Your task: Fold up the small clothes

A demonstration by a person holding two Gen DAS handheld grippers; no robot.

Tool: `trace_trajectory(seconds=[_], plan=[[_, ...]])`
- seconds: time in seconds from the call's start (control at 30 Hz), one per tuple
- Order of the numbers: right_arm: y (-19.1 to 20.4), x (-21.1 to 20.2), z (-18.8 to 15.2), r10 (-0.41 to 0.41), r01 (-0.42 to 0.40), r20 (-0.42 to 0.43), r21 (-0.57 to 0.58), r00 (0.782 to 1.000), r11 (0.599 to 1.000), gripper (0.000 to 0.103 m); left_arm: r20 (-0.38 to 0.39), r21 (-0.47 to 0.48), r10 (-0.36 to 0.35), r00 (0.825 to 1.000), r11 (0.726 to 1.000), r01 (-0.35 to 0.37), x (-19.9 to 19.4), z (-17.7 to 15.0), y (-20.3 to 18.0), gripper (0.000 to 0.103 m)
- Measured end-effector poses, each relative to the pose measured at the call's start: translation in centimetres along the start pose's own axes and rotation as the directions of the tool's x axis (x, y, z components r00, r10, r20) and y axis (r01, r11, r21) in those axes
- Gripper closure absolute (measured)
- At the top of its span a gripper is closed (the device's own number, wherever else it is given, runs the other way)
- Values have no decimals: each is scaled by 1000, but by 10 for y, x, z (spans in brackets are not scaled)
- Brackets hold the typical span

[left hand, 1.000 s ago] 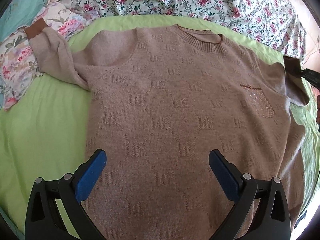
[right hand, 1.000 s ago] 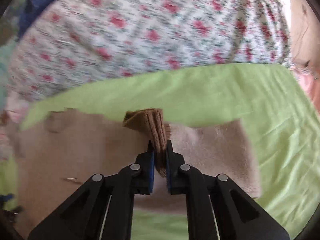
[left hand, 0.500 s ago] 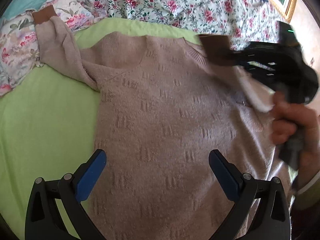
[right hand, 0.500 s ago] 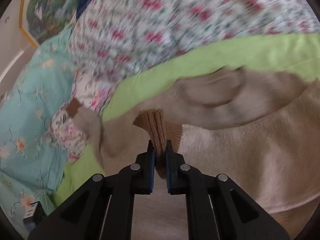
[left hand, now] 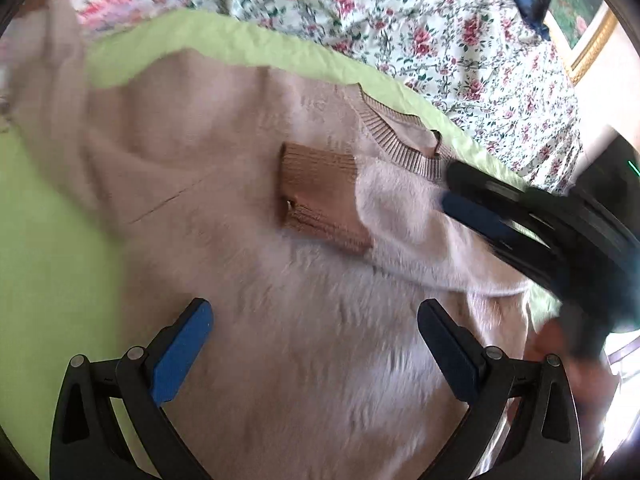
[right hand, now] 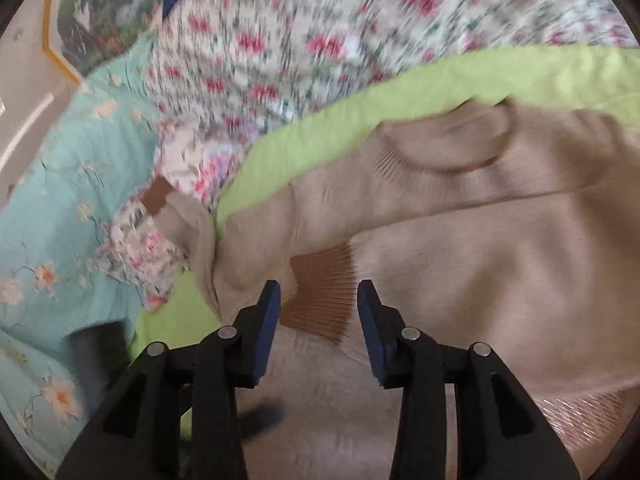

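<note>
Sweater [left hand: 248, 208], soft tan w/ a fuzzy look, lies flat on a green sheet [left hand: 48, 240] on the bed. One sleeve [left hand: 404, 216] is folded in over the chest. Its brown ribbed cuff [left hand: 320, 196] rests on the middle of the chest, just below the ribbed neck [left hand: 400, 140]. The other sleeve [right hand: 192, 232] sticks out to the side, off the green sheet, and its brown cuff [right hand: 158, 198] lies on flowery cloth [right hand: 132, 240]. In the right wrist view a shiny patch [right hand: 576, 412] shows low on the sweater front, near the edge of the pic. A flowery bedspread [left hand: 420, 28] w/ pink roses lies past the top of the green sheet, and a light blue blanket [right hand: 52, 184] w/ flowers is off to one side.

Left claw [left hand: 316, 344] hovers over the lower part of the sweater. Its blue pads are spread wide apart and it has nothing in it. Right claw [right hand: 318, 308] is over the chest, pointing at the folded cuff. Its pads are apart, one on each side of the cuff as seen from its own cam, but not pinching it. In the left wrist view the right claw [left hand: 476, 212] looks blurry and sits above the folded sleeve, close to the neck. The hand holding it is too blurry to make out well.
</note>
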State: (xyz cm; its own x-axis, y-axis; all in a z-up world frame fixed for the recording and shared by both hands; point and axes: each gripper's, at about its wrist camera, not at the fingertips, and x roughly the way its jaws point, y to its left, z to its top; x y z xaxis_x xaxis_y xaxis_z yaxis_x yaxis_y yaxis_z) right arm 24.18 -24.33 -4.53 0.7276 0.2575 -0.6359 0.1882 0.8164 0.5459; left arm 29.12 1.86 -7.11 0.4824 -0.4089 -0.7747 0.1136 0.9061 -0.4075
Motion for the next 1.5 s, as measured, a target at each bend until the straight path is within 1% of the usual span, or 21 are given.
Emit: trace_trajectory(seconds=[0.1,0.2,0.27,0.3,0.33,0.37,0.43,0.5,0.57,0.67,0.83,0.9,0.93,0.97,1.03,1.13,1.23,1.3,1.37,1.43,1.5], plan=[[-16,-41,-10,-33,30,68,40,997,999,61,-22,-5,-13,1000,1000,13,27,18,-5,1],[-35,-77,-22,-83,72,119,91,989,993,61,7,21,14,1000,1000,-14,43,31,-15,5],[-49,-99,-27,-124,105,151,128,981,986,61,24,39,23,999,999,-24,51,40,-22,34],[-56,-109,-28,-147,123,169,144,975,982,61,24,50,27,999,998,-29,54,44,-25,62],[-60,-116,-29,-166,138,182,156,969,978,61,19,58,21,1000,998,-22,54,46,-25,99],[-67,-126,-28,-190,158,195,167,962,973,61,3,61,-7,1000,998,7,53,46,-25,96],[-82,-144,-24,-249,211,217,184,944,960,61,68,76,-15,998,997,10,31,46,-27,97],[-99,-154,-20,-307,262,225,207,925,943,58,155,109,8,988,994,-25,5,40,-23,97],[-123,-154,-12,-350,299,209,242,913,923,54,153,96,34,988,994,-49,4,37,-8,97],[-153,-135,3,-393,354,130,250,910,901,50,90,19,18,996,1000,-20,17,35,17,96],[-186,-92,24,-407,398,2,204,914,894,43,102,56,29,994,998,-34,18,30,9,96],[-194,-73,28,-375,378,-56,185,925,907,43,95,59,34,995,997,-40,22,29,9,96],[-196,-64,30,-365,374,-86,166,927,912,58,94,59,36,995,997,-42,21,28,9,96],[-195,-60,32,-357,367,-93,138,929,920,93,91,59,39,995,997,-45,22,29,9,96],[-189,-68,38,-393,396,-55,103,918,912,94,92,67,33,995,997,-39,21,28,5,96],[-185,-87,42,-448,446,15,70,894,892,95,100,96,-1,995,995,-9,19,30,-4,96],[-200,-76,42,-476,478,-40,89,879,874,94,82,138,7,997,990,-19,33,28,-14,96],[-196,-79,38,-544,544,-31,89,839,834,88,63,141,30,998,989,-39,40,27,-14,96],[-172,-97,32,-612,607,74,77,787,791,83,61,132,18,998,991,-26,39,26,-10,95],[-147,-104,23,-562,560,142,56,815,826,76,70,128,11,998,992,-20,36,26,-7,92],[-130,-84,11,-462,464,77,-21,884,885,61,62,120,9,998,993,-17,37,26,-5,91]])
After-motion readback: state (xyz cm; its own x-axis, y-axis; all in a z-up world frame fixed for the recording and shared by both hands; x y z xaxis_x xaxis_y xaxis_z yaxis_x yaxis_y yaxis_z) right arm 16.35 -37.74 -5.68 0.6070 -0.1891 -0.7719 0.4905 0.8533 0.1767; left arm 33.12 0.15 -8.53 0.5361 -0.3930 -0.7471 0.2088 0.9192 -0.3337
